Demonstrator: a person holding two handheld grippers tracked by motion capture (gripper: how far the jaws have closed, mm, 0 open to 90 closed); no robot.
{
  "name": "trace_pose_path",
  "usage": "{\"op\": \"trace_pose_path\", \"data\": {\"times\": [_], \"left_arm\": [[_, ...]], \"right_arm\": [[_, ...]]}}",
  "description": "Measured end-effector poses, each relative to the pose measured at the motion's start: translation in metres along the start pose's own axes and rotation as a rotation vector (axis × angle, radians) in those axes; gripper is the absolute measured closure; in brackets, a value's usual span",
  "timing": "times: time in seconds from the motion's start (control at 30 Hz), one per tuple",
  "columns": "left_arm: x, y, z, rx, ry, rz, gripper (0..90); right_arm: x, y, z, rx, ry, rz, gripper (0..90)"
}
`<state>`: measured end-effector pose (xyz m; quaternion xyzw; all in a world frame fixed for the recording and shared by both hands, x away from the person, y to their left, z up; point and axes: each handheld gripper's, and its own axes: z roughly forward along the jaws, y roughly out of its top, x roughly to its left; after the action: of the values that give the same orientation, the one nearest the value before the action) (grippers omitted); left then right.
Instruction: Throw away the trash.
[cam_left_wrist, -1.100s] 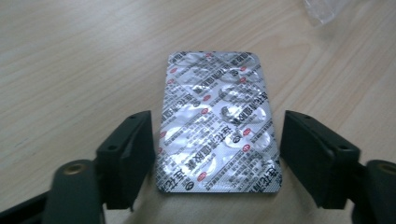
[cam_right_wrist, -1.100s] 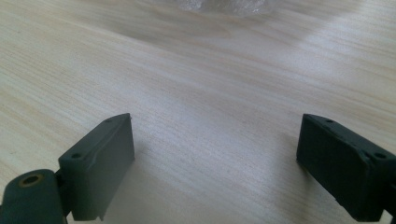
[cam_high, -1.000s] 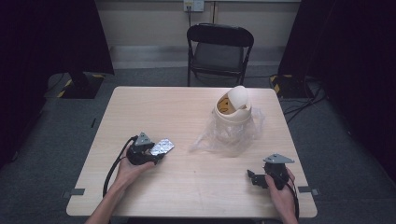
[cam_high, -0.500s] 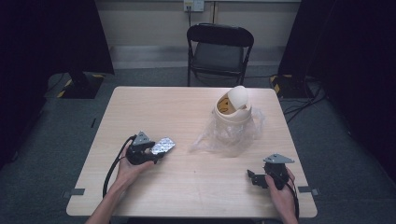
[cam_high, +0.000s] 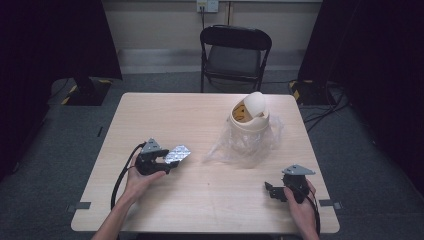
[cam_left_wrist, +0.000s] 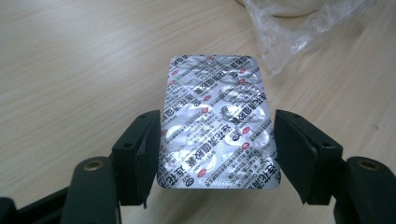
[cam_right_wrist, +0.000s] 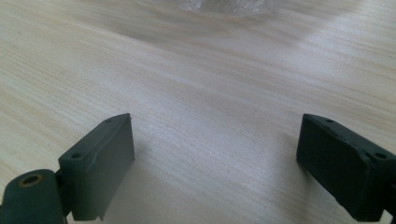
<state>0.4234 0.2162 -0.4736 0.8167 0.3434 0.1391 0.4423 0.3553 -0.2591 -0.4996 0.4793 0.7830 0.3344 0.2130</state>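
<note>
The print on the blister pack (cam_left_wrist: 217, 119) is too blurred to read. Whether the left gripper's (cam_left_wrist: 217, 154) jaws touch its edges cannot be told. The clear plastic bag (cam_right_wrist: 219, 5) is cut off at the top edge in the right gripper view.

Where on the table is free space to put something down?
Bare wood lies between the left gripper and the right gripper, and along the far left, beyond the blister pack. It is crowded at the far right, around the cream bin and its plastic bag.
</note>
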Motion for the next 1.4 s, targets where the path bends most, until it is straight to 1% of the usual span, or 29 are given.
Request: {"op": "trace_pose_path", "data": {"times": [0.07,0.1,0.17,0.2,0.3,0.33,0.47,0.57,0.63,0.77,0.87,0.9,1.0,1.07,1.17,1.23,1.3,1.33,1.4], "left_arm": [[-0.002,0.004,0.001,-0.029,-0.018,-0.02,34.2],[-0.004,0.009,0.001,-0.043,-0.017,-0.008,34.1],[-0.005,0.011,0.002,-0.037,-0.018,-0.007,34.1],[-0.005,0.014,0.002,-0.029,-0.011,0.004,34.1],[-0.006,0.021,0.001,-0.05,-0.019,0.003,34.2],[-0.007,0.023,0.001,-0.066,-0.02,0.005,34.2],[-0.009,0.031,0.001,-0.057,-0.026,0.015,34.2],[-0.013,0.038,0.002,-0.064,-0.034,0.026,34.2],[-0.015,0.045,0.003,-0.063,-0.039,0.049,34.2],[-0.018,0.051,0.005,-0.067,-0.048,0.054,34.2],[-0.019,0.057,0.005,-0.069,-0.049,0.069,34.2],[-0.019,0.059,0.004,-0.081,-0.048,0.07,34.1],[-0.019,0.061,0.003,-0.069,-0.048,0.068,34.2],[-0.018,0.065,0.003,-0.08,-0.055,0.063,34.2],[-0.02,0.073,0.004,-0.092,-0.056,0.064,34.1],[-0.022,0.079,0.005,-0.097,-0.071,0.057,34.1],[-0.023,0.085,0.006,-0.101,-0.072,0.052,34.1],[-0.024,0.088,0.007,-0.112,-0.074,0.048,34.1],[-0.026,0.094,0.009,-0.115,-0.083,0.054,34.1]], "right_arm": [[0.0,0.0,0.0,-0.002,0.003,0.0,10.4],[0.0,0.0,0.0,-0.002,0.002,0.001,10.4],[0.0,0.0,0.0,-0.002,0.002,0.002,10.4],[0.0,0.0,0.0,-0.002,0.002,0.002,10.4],[0.0,0.0,0.0,-0.003,0.003,0.005,10.4],[0.0,0.0,0.0,-0.003,0.003,0.005,10.4],[0.0,0.0,0.0,-0.002,0.003,0.002,10.4],[0.0,0.0,0.0,-0.002,0.002,0.001,10.4],[0.0,0.0,0.0,-0.002,0.002,0.002,10.4],[0.0,0.0,0.0,0.0,0.001,0.001,10.4],[0.0,0.0,0.0,-0.002,0.002,0.002,10.4],[0.0,0.0,0.0,-0.002,0.002,0.002,10.4],[0.0,0.0,0.0,-0.002,0.003,0.002,10.4],[0.0,0.0,0.0,-0.002,0.003,0.001,10.4],[0.0,0.0,0.0,-0.003,0.003,0.002,10.4],[0.0,0.0,0.0,-0.002,0.002,0.002,10.4],[0.0,0.0,0.0,-0.003,0.003,0.002,10.4],[0.0,0.0,0.0,-0.003,0.003,0.002,10.4],[0.0,0.0,0.0,-0.002,0.002,0.002,10.4]]}}
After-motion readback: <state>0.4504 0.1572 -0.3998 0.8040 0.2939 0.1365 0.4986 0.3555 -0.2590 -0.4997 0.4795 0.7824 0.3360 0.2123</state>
